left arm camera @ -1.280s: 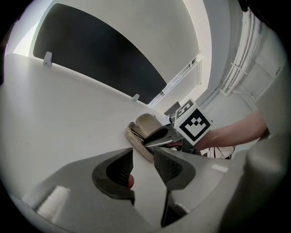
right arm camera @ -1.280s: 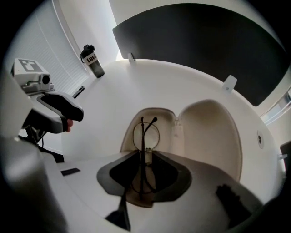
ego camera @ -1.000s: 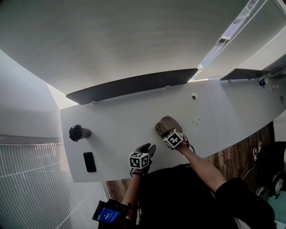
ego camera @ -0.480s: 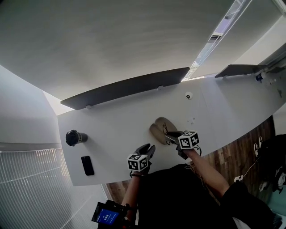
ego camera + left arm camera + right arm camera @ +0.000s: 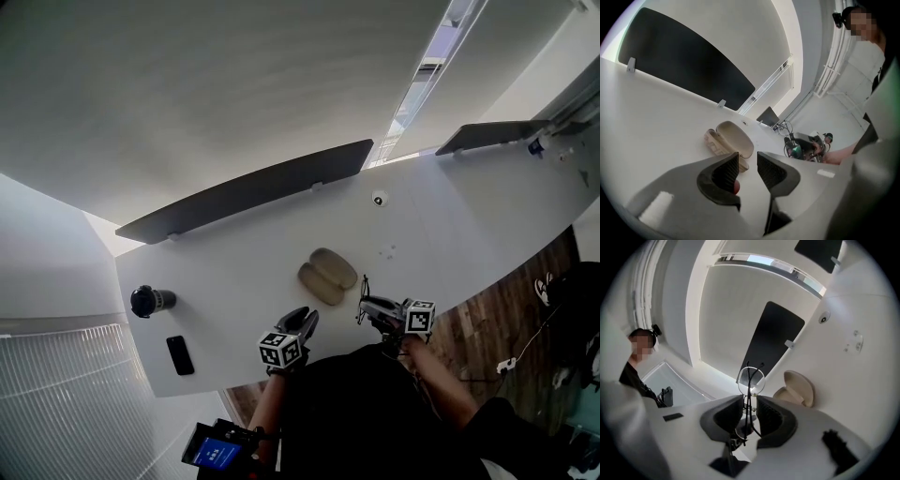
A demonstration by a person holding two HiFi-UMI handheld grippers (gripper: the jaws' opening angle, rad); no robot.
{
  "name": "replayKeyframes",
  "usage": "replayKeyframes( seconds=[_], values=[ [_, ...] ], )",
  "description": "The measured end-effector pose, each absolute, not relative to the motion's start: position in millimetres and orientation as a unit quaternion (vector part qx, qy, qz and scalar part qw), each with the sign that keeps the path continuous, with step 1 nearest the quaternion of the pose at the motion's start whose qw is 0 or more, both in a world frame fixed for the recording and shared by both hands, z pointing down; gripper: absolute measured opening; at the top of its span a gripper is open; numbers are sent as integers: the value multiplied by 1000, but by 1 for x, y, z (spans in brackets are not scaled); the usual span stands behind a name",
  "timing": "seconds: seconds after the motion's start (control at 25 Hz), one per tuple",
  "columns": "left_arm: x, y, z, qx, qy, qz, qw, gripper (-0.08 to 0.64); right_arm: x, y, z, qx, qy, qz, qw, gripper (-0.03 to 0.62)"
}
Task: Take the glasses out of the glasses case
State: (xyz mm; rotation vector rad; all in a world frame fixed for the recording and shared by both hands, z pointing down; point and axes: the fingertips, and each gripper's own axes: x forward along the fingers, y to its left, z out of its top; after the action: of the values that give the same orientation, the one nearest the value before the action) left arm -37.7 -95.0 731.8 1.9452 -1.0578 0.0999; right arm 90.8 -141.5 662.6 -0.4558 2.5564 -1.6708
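Head view first: the right claw (image 5: 368,306) has the glasses (image 5: 364,295) pinched and lifted, hanging roughly over the table's near edge. The open glasses case (image 5: 327,275) lies apart from them, mid-table and closer to that edge. The left claw (image 5: 302,321) hovers at the near edge, just short of the glasses case. A phone (image 5: 178,354) and a dark cylinder (image 5: 150,301) sit toward the left edge, well out of the way. There's lots of bare table (image 5: 234,253) right of the glasses case and toward the far edge, so room to set down.

Left gripper view: the left claw (image 5: 747,171) stands parted with nothing between its jaws, which have just been closing a little. The glasses case (image 5: 729,140) is straight ahead. If that claw drifts forward it could shove the case along the table.

Right gripper view: the right claw (image 5: 750,416) is clamped on the thin wire frame of the glasses (image 5: 750,380), one lens poking out past the tips. That's a slim hold. I'd say a twist could let them pivot or slip, and this near the edge they'd fall to the floor. Too hard a squeeze might bend the frame.
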Motion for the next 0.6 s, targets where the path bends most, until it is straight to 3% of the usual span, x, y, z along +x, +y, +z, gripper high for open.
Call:
replayKeyframes(
  seconds=[0.16,0.36,0.6],
  values=[
    [-26,-94,730,789,-419,45,447,130,98,-147,647,-145,820,-548,81,92],
    [-16,-93,728,792,-416,52,443,130,106,-148,671,-153,815,-554,68,92],
    [-16,-87,730,784,-425,55,450,127,156,-137,788,-268,742,-604,-109,92]
  ],
)
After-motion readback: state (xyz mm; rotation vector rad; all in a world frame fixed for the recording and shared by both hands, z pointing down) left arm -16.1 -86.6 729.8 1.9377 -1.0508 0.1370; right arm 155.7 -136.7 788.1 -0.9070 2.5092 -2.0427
